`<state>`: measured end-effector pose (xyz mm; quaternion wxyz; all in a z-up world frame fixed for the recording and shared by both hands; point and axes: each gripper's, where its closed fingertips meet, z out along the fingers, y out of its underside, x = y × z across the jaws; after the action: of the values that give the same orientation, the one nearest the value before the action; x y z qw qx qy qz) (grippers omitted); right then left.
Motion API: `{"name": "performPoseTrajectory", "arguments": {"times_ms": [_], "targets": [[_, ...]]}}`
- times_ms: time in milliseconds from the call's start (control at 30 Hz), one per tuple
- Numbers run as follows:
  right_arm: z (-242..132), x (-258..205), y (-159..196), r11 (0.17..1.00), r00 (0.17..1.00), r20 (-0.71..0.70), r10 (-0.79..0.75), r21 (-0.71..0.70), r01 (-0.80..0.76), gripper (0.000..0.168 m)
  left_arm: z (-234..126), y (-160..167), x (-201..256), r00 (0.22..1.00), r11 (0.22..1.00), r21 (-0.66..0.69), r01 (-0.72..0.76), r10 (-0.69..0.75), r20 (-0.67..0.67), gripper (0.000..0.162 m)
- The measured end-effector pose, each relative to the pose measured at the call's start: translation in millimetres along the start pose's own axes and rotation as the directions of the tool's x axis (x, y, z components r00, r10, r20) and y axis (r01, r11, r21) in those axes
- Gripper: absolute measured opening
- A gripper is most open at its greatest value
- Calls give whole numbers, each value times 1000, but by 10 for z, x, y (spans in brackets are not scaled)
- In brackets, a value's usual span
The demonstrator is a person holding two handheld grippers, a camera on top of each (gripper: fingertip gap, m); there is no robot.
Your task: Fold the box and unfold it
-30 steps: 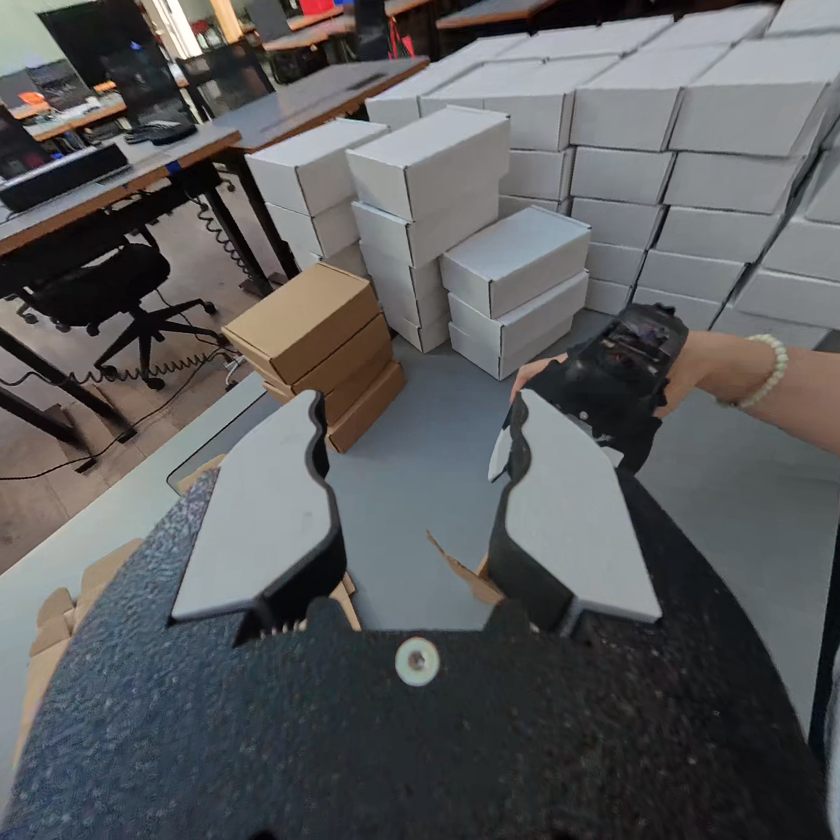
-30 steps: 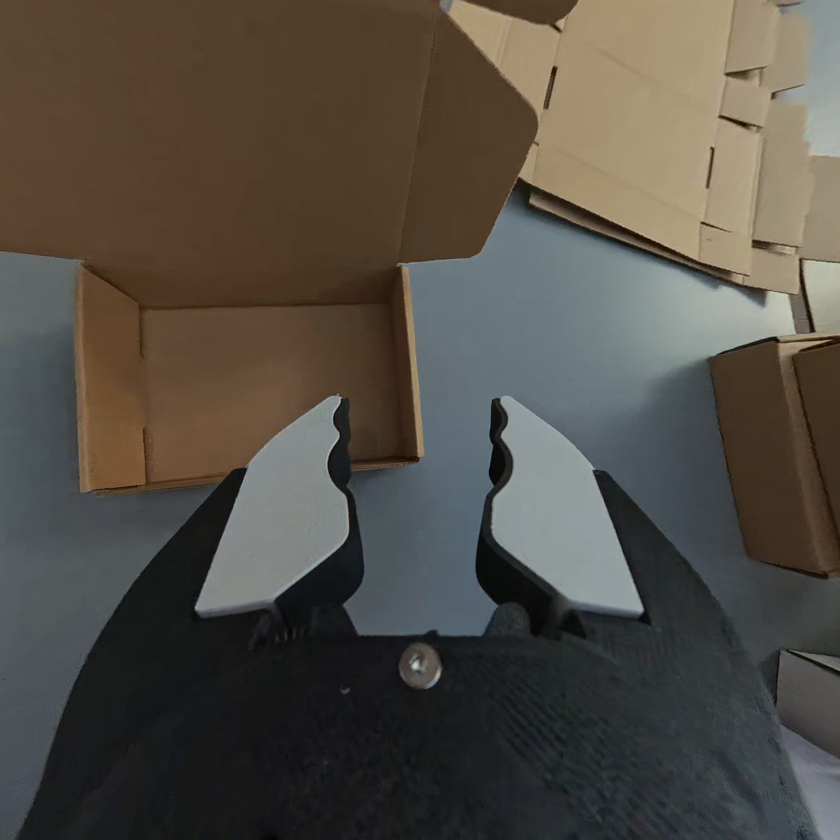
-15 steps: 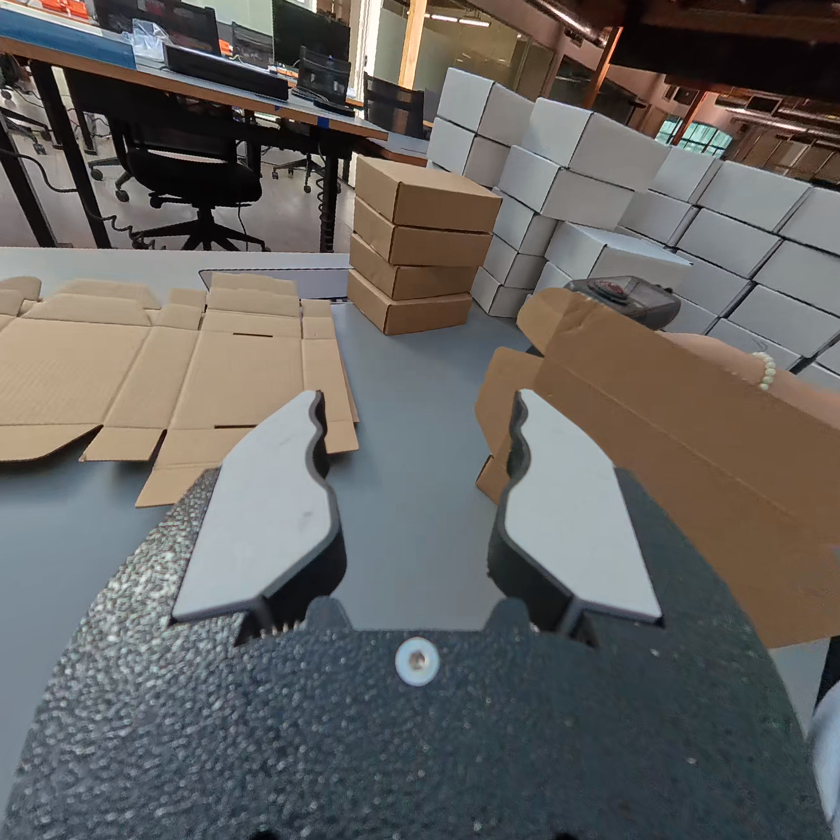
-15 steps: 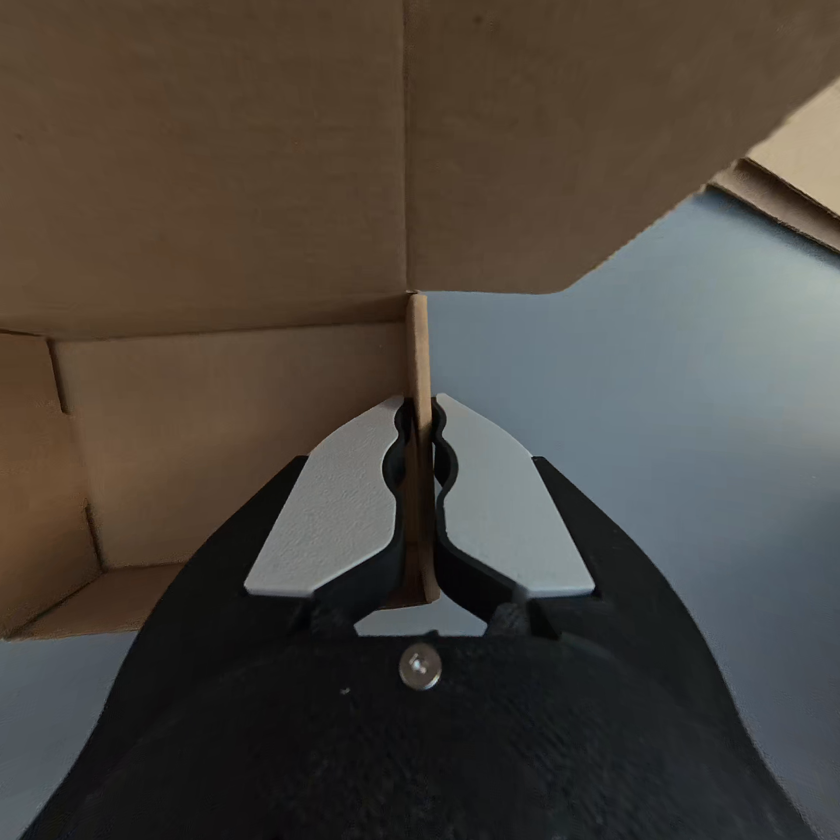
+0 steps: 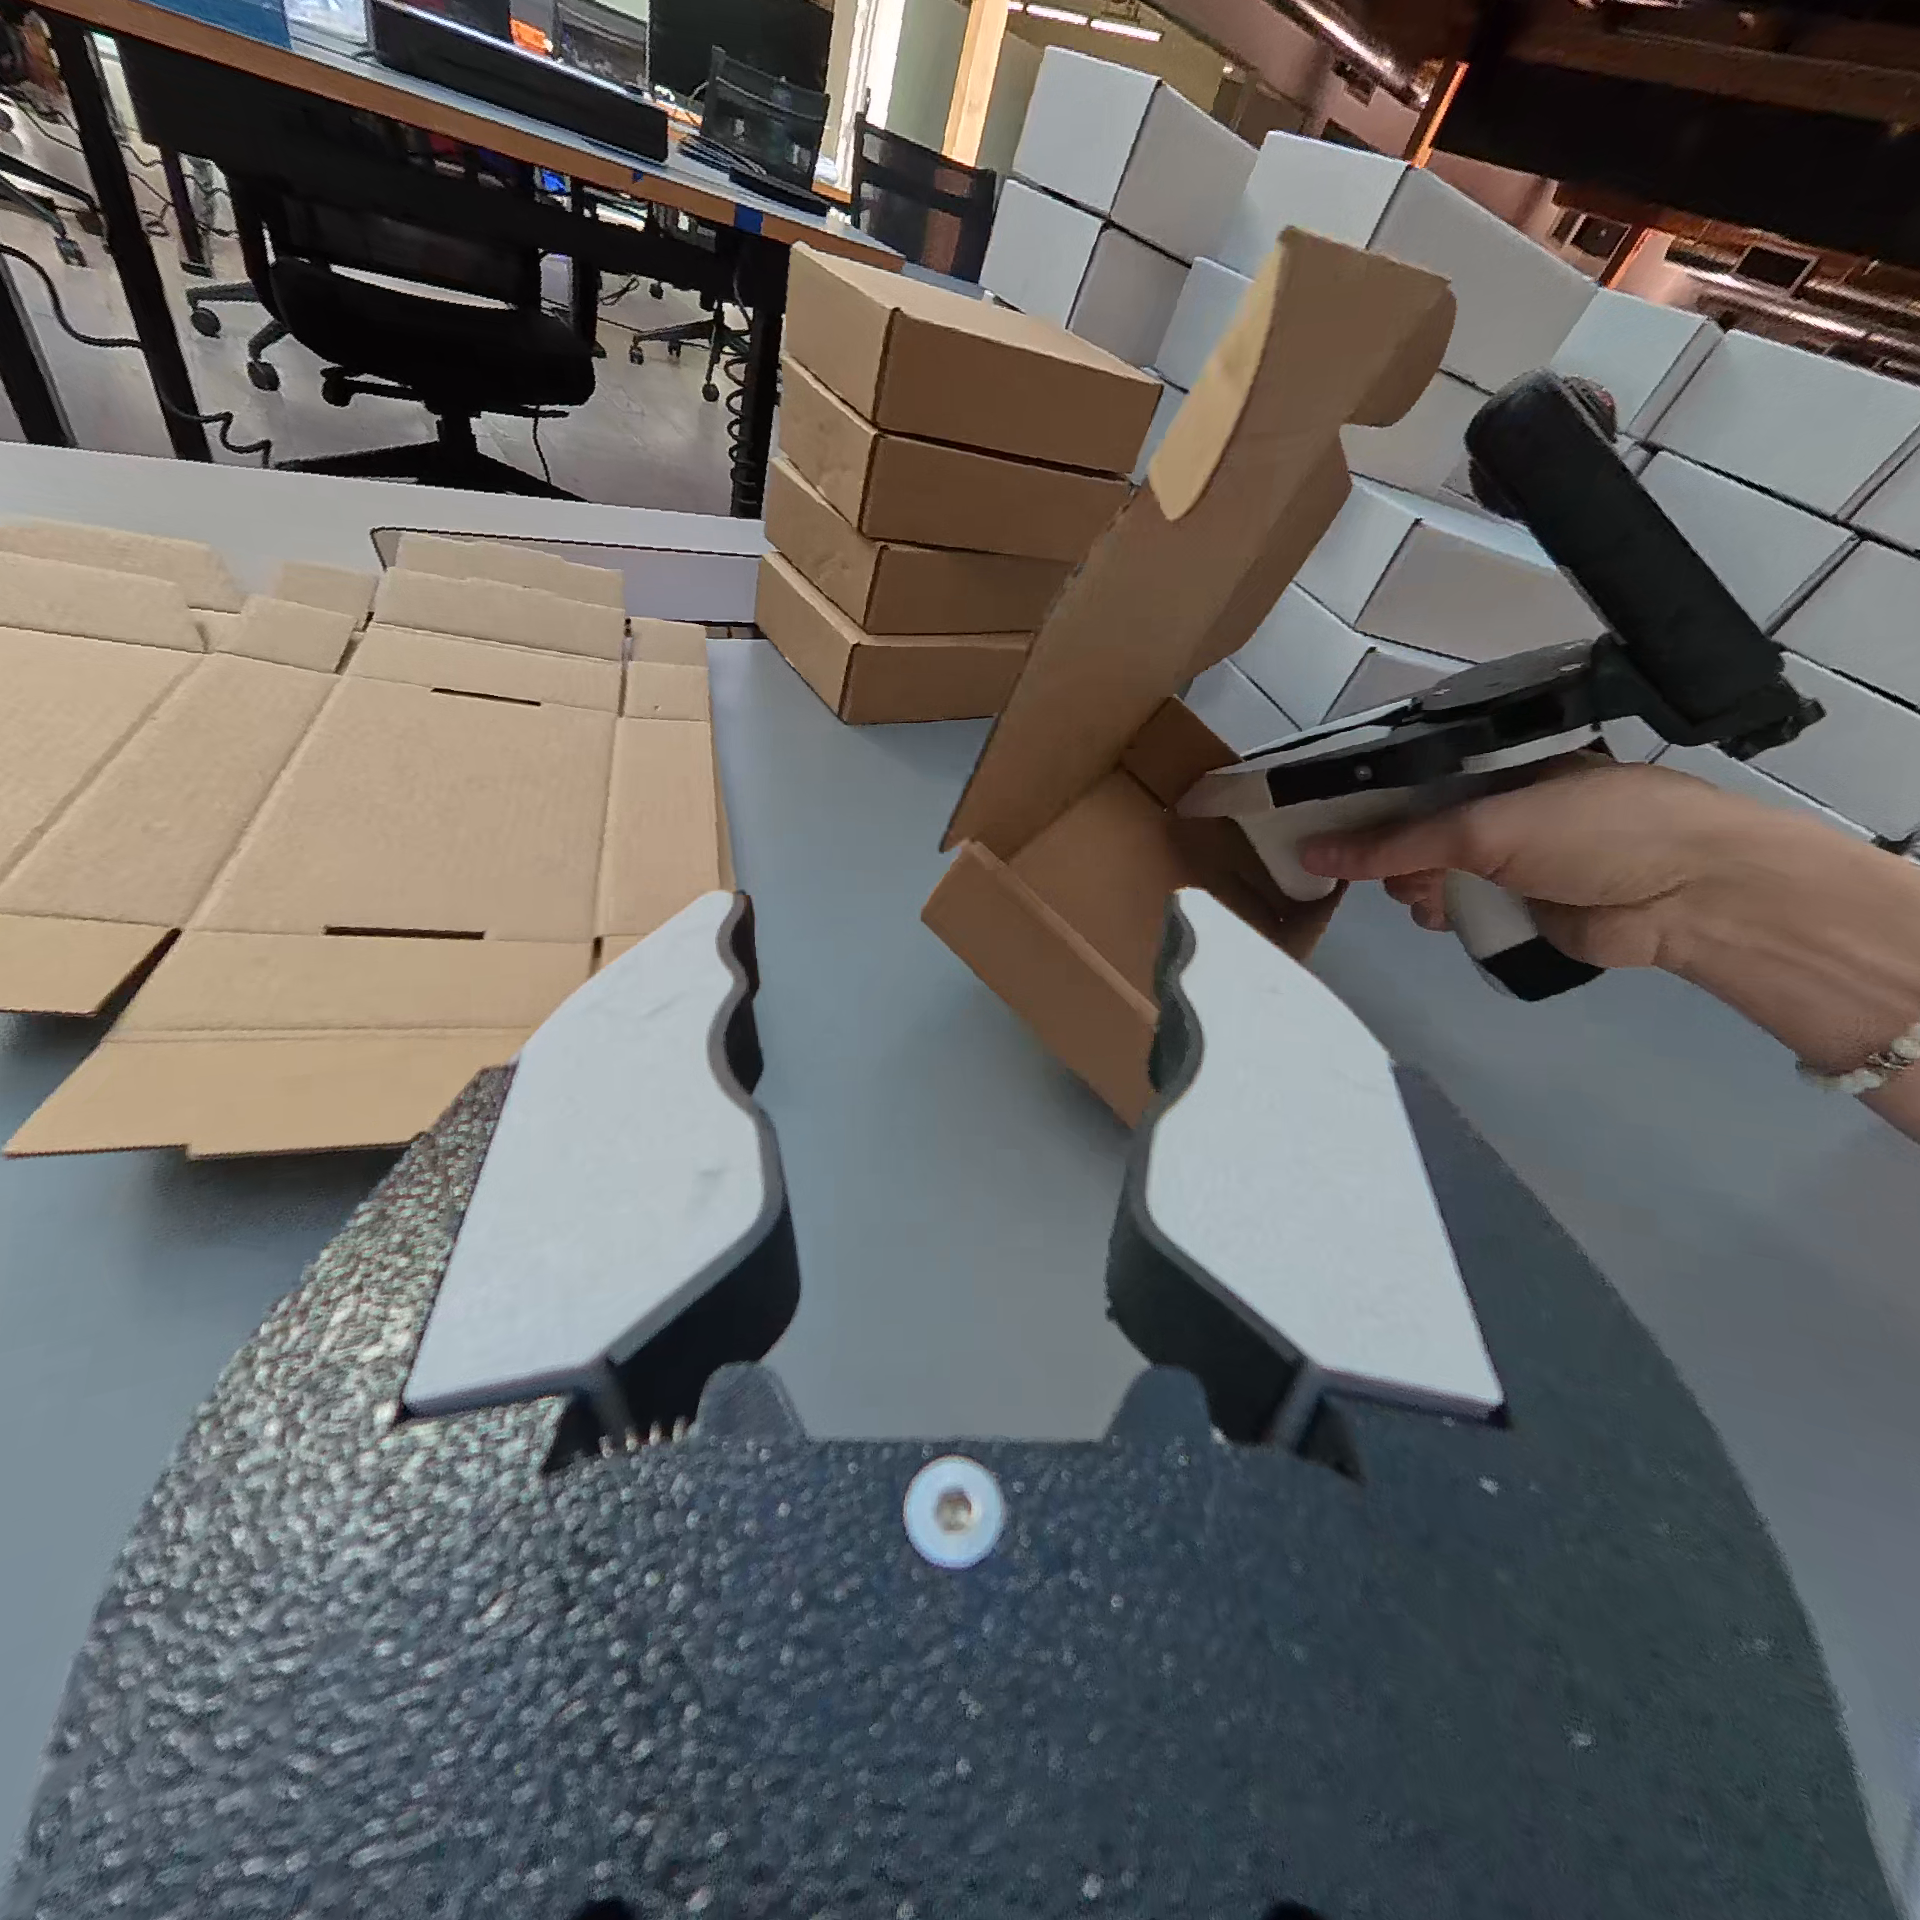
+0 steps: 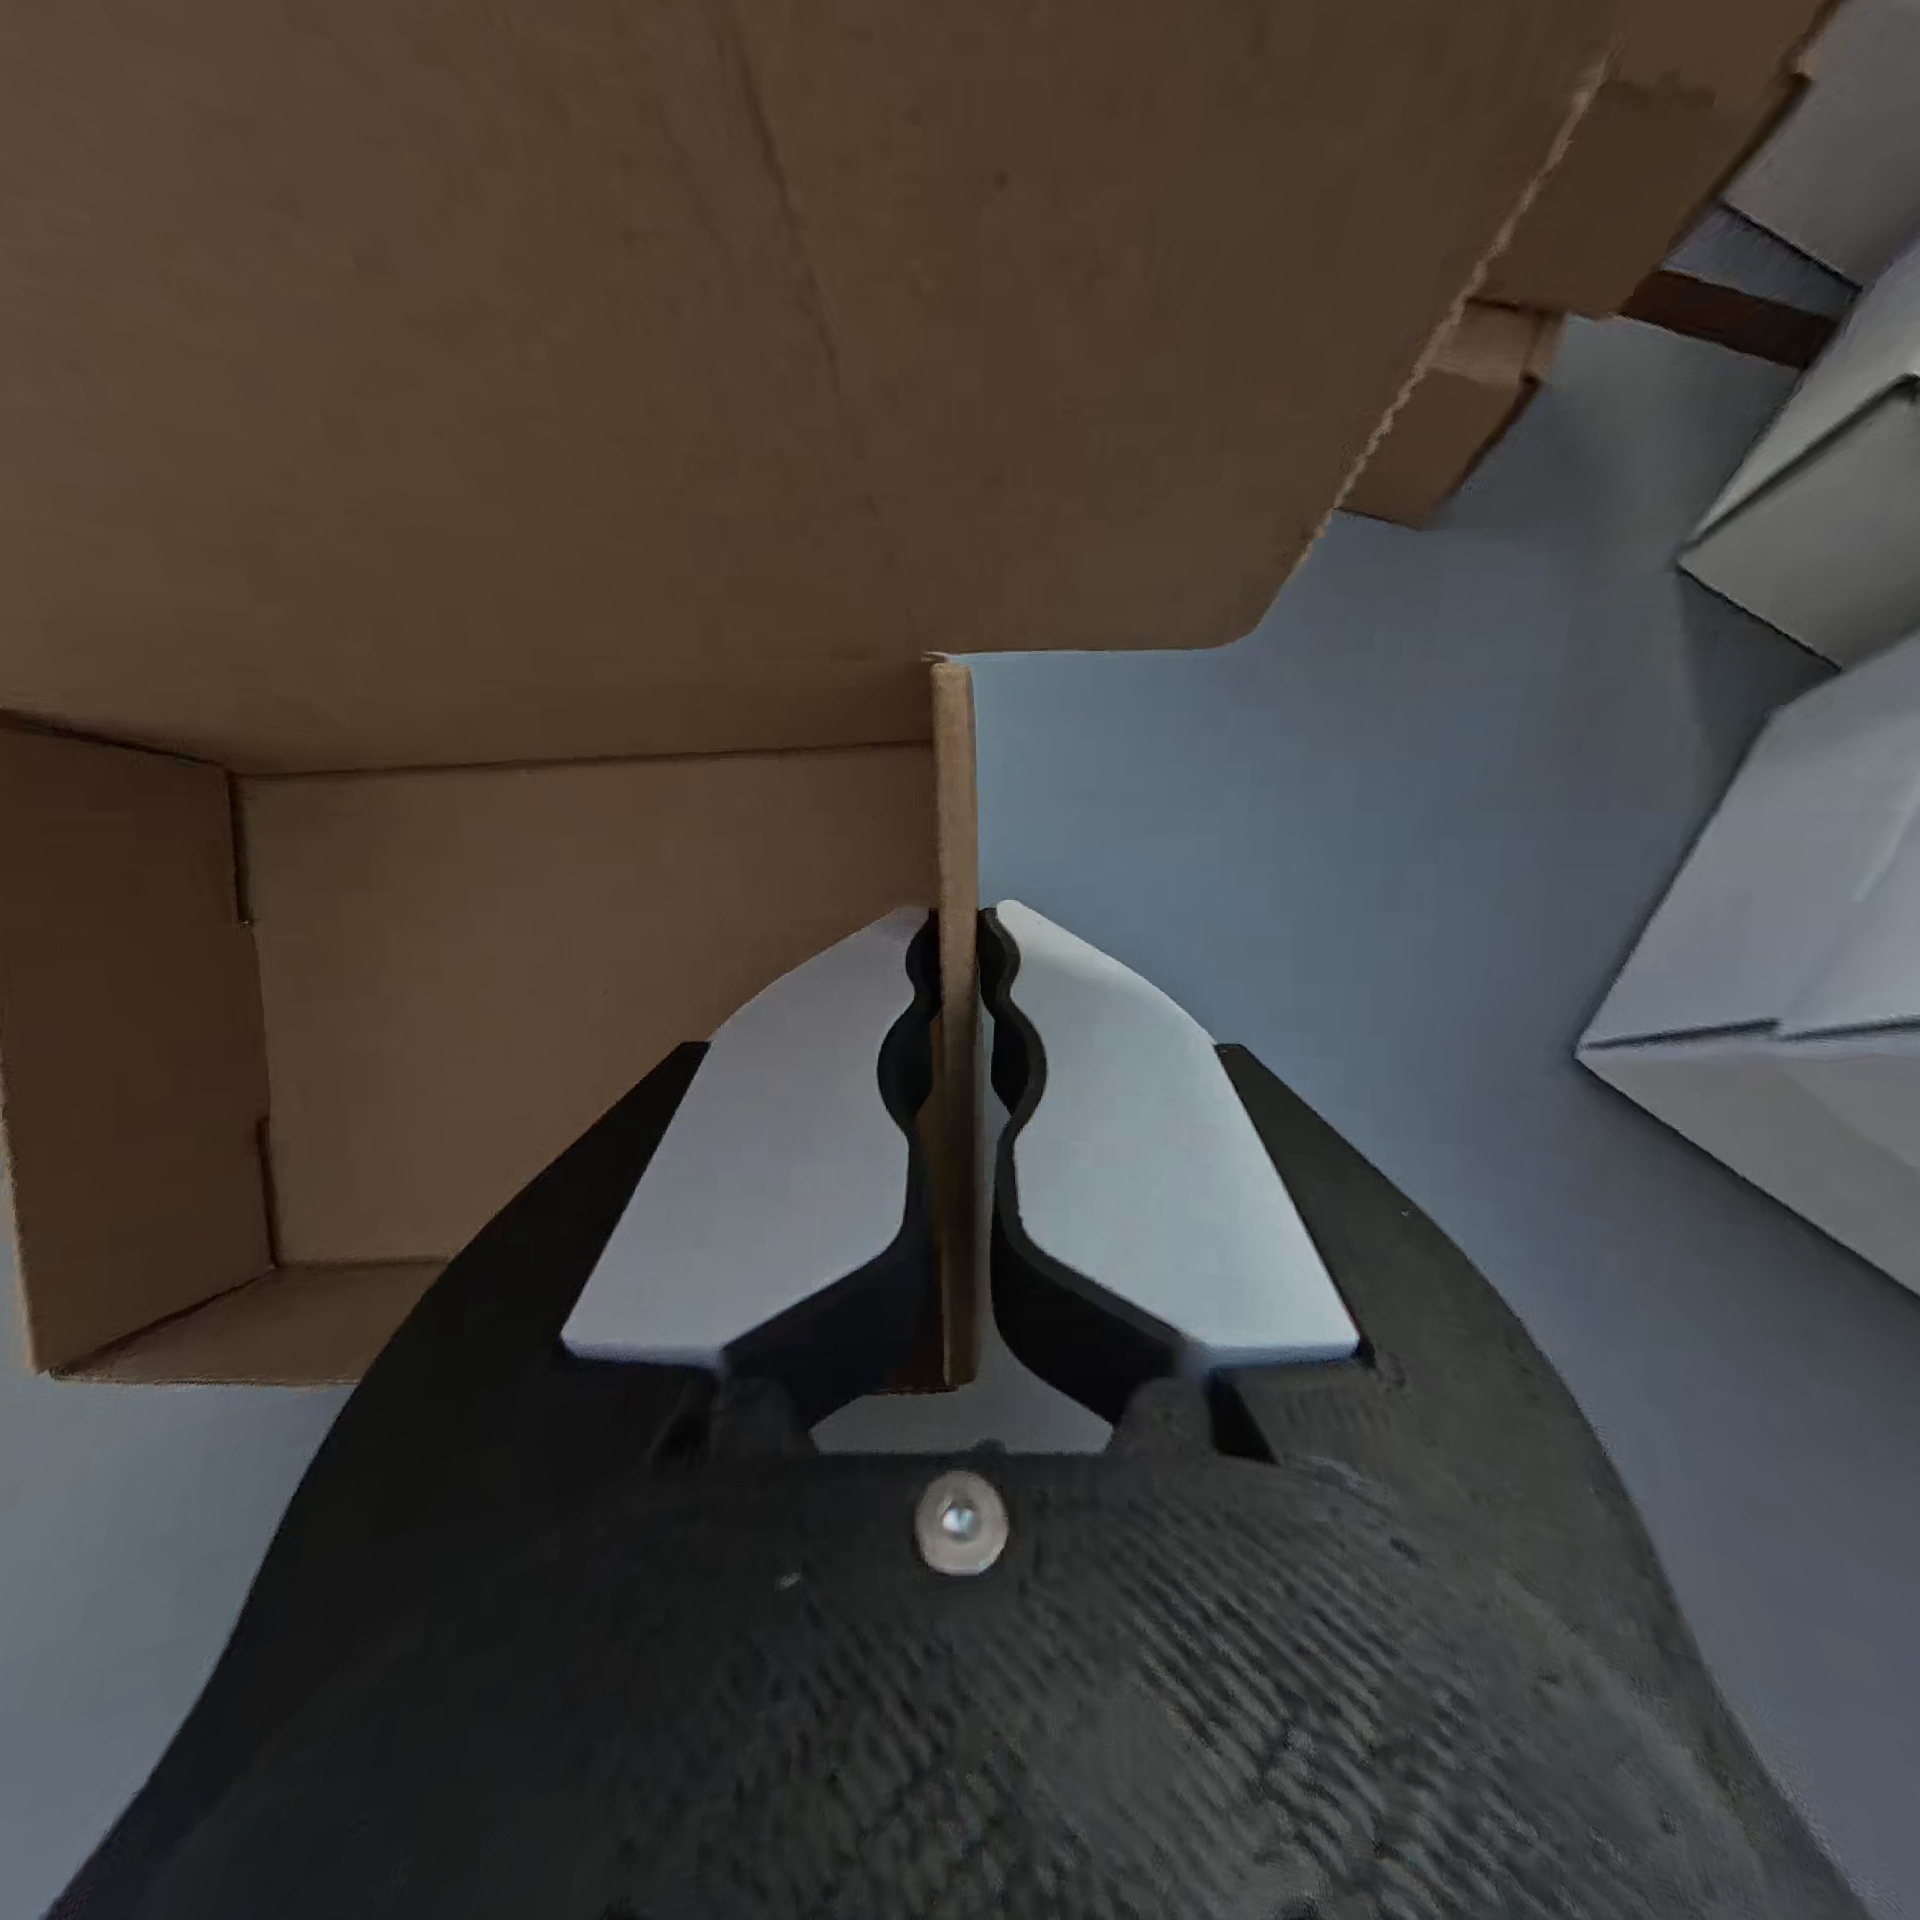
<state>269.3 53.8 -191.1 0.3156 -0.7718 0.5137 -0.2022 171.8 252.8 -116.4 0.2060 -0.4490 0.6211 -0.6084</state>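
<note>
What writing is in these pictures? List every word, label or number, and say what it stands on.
No text can be read.
Open brown box, flat cardboard sheets, stacked brown boxes, white boxes: plain, no print shows.
Screens on the far desk: too small and blurred to read.

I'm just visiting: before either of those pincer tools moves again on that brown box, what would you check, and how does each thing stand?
1. Right gripper clamped on the box side wall: ok, jaws shut on it.
2. Left gripper free to help: ok, open and empty.
3. Lid open: ok, standing up.
4. Box sitting flat on the table: not ok, tilted.
5. Flat cardboard sheets clear of the box: ok, lying apart to its left.
6. Grip firm enough not to slip: cannot tell.
</note>
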Motion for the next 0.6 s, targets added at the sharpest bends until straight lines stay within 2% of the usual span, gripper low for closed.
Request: {"name": "performPoseTrajectory", "arguments": {"times_ms": [167,267,400,467,600], "targets": [[-65,308,285,971,968,-106,228,-54,-234,7,167,103,337,997,998,-40,-49,46,-70,73],[-72,374,461,954,954,-113,279,-84,-289,7,215,150,426,992,994,-62,-95,90,-86,74],[-35,439,618,940,946,-117,301,-128,-315,9,277,229,467,992,993,-82,-85,76,-99,72],[-36,455,635,937,942,-109,316,-122,-328,26,302,269,466,993,993,-88,-78,69,-96,71],[-147,319,600,940,945,40,325,-125,-318,82,368,319,504,992,994,-91,-62,52,-113,70]]}}
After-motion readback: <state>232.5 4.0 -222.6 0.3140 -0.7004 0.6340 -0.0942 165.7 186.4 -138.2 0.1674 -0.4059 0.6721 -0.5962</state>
